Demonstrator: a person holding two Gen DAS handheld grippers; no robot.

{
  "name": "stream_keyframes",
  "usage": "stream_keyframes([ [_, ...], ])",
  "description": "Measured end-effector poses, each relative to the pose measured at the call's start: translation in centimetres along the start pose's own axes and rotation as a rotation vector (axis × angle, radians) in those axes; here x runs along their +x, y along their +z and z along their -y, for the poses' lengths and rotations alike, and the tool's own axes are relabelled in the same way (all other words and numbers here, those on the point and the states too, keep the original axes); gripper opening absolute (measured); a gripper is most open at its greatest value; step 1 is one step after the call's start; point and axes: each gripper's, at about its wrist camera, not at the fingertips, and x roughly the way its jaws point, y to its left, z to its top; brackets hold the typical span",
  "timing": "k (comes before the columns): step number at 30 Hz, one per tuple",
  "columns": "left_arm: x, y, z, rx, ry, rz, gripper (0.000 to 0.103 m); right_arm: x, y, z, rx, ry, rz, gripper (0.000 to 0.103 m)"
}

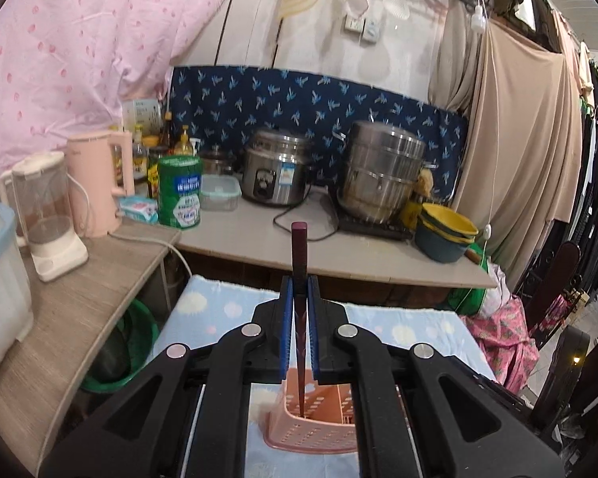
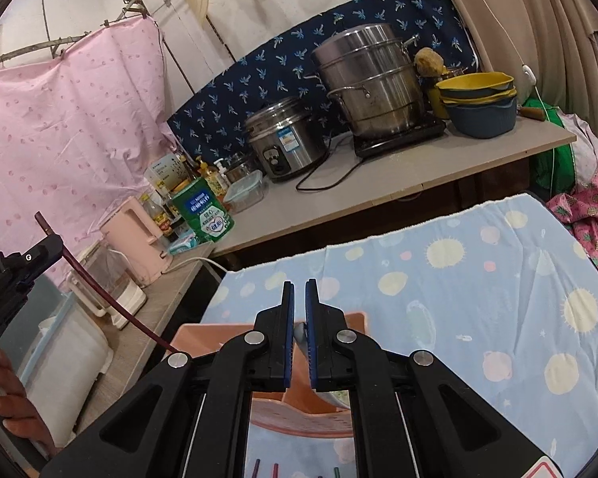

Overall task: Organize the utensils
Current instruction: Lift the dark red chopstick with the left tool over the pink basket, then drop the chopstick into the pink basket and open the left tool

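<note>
My left gripper [image 1: 299,283] is shut on a dark red chopstick [image 1: 299,251]. The chopstick stands upright with its thin tip down inside the pink perforated utensil basket [image 1: 315,434]. In the right wrist view the left gripper [image 2: 46,249] and its chopstick [image 2: 99,290] are at the left, the tip at the basket [image 2: 195,338]. My right gripper [image 2: 299,285] is shut on a spoon handle [image 2: 300,332] over the basket. Coloured chopstick ends [image 2: 275,468] lie at the bottom edge.
The basket stands on a table with a blue dotted cloth [image 2: 478,286]. Behind is a counter [image 1: 339,255] with a rice cooker [image 1: 277,171], a steel steamer pot [image 1: 380,171], stacked bowls [image 1: 446,231], a green tin [image 1: 179,191], a pink kettle [image 1: 99,183] and a blender [image 1: 46,215].
</note>
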Motion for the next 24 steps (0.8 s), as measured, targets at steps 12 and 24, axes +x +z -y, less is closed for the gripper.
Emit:
stream_keyframes([
  [12, 1.0, -1.9, -1.5, -0.043, 0.009, -0.049, 0.034, -0.3, -1.2, 1.0, 0.003, -0.033, -0.004, 0.012],
  [24, -4.4, -5.3, -1.6, 0.007, 0.021, -0.073, 0.053, -7.1, -4.8, 0.1, -0.003, -0.015, -0.012, 0.014],
])
